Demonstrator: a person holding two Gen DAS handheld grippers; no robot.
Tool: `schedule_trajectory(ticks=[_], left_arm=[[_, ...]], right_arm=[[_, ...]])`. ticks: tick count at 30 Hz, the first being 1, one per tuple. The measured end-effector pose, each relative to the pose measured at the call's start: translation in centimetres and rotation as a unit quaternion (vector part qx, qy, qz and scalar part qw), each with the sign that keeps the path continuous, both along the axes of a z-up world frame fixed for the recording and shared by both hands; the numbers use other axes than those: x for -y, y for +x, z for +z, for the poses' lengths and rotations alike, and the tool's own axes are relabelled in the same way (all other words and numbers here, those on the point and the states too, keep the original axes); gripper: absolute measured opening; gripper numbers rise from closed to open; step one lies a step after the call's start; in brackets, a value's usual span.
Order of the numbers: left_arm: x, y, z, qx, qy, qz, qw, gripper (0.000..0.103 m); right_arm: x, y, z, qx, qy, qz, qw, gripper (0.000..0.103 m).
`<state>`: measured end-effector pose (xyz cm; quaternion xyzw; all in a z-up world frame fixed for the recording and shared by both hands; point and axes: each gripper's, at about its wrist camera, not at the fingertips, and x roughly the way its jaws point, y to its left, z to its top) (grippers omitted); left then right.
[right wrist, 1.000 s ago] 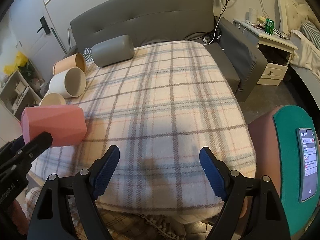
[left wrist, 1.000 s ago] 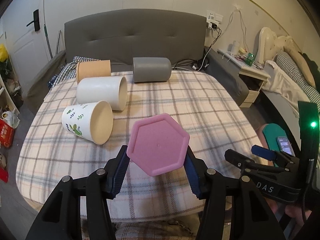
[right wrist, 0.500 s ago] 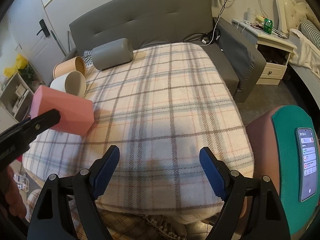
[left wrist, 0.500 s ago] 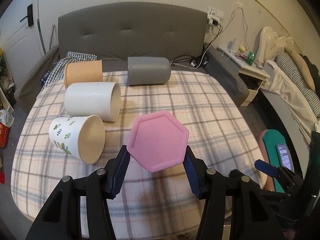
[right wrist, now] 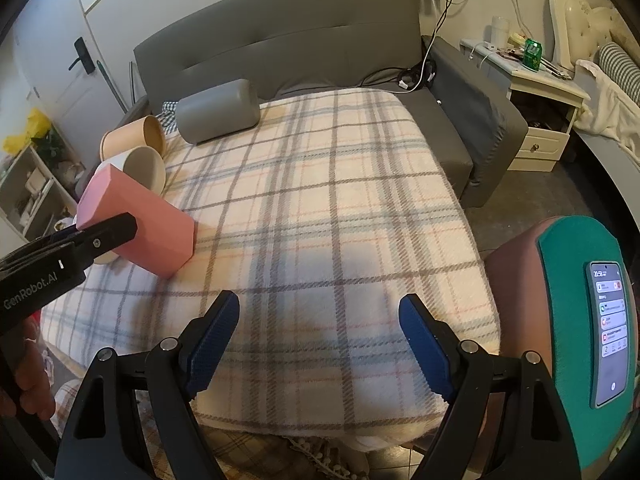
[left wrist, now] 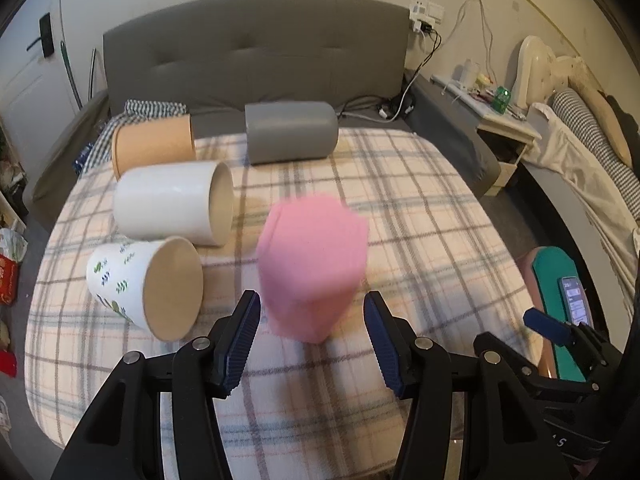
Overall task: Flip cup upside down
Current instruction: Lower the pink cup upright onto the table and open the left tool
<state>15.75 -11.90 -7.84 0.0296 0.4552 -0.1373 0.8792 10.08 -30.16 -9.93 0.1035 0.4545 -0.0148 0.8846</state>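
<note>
The pink hexagonal cup (left wrist: 312, 268) is blurred and tilted, with its closed base uppermost and its lower edge at the plaid blanket (left wrist: 420, 216), just ahead of my left gripper (left wrist: 312, 340). The left jaws stand open with a gap on each side of the cup. In the right wrist view the pink cup (right wrist: 144, 228) leans on the blanket with the left gripper's finger beside it. My right gripper (right wrist: 320, 344) is open and empty over the blanket's near edge.
Several other cups lie on their sides at the left: a leaf-print cup (left wrist: 148, 284), a white one (left wrist: 176, 204), a tan one (left wrist: 152, 148) and a grey one (left wrist: 292, 132). A grey sofa (right wrist: 280, 40) stands behind. A phone on a green stand (right wrist: 608, 312) is at the right.
The left gripper held the pink cup with its base toward the camera; now its jaws have opened and the cup has tipped forward and down onto the blanket. The right gripper has stayed put.
</note>
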Motion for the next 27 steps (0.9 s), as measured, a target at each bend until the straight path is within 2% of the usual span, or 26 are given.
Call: schedule_trajectory(ticks=[4, 13, 20, 27], left_arm=[[-0.5, -0.4, 0.5, 0.002, -0.008, 0.006, 0.9999, 0.058], [-2.8, -3.6, 5.5, 0.069, -0.017, 0.038, 0.9968, 0.058], [-5.9, -7.9, 8.4, 0.131, -0.016, 0.084, 0.9877, 0.058], [-7.3, -11.9, 9.1, 0.182, 0.004, 0.099, 0.9783, 0.058]], right_arm=[[-0.1, -0.3, 0.8, 0.008, -0.002, 0.000, 1.000, 0.082], [-0.6, -2.5, 4.9, 0.054, -0.013, 0.001, 0.998, 0.082], [-2.4, -5.0, 8.5, 0.103, -0.019, 0.024, 0.994, 0.082], [-5.0, -7.4, 9.9, 0.137, -0.021, 0.053, 0.989, 0.082]])
